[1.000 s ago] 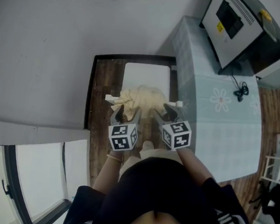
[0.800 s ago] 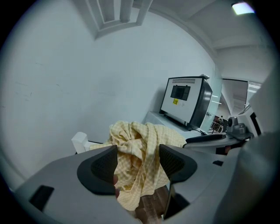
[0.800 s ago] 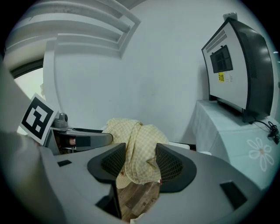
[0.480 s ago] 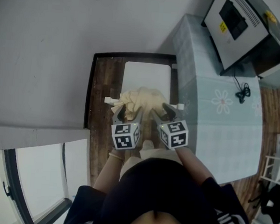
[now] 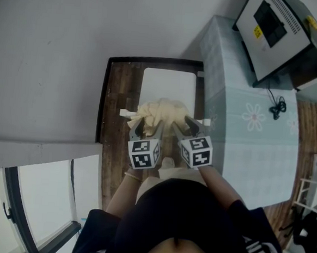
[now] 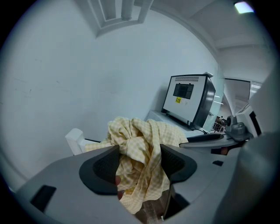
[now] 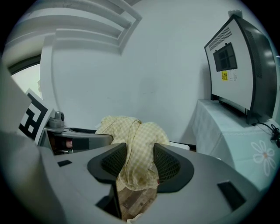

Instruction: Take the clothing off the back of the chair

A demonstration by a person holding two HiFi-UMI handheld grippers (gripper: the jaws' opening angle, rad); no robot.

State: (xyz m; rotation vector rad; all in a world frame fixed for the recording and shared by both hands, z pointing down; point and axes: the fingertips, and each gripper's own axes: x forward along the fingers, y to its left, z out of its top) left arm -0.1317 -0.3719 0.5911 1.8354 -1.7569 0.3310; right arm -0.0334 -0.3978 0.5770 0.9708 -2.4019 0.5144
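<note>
A pale yellow checked garment (image 5: 161, 110) is bunched over the top rail of a white chair (image 5: 167, 86), seen from above in the head view. My left gripper (image 5: 142, 126) is shut on the garment's left part (image 6: 140, 153), with cloth pinched between its dark pads. On the other side, my right gripper (image 5: 179, 124) is shut on the right part of the same garment (image 7: 138, 151). Cloth hangs down below both pairs of jaws. The two ends of the chair's back rail (image 5: 125, 113) stick out on either side of the bundle.
A table with a pale flowered cloth (image 5: 251, 130) stands close on the right, with a grey machine with a screen (image 5: 281, 29) on it. A white wall (image 5: 49, 60) fills the left. Wooden floor (image 5: 115, 120) shows beside the chair.
Both grippers have stayed shut on the garment and hardly moved; the view has shifted slightly.
</note>
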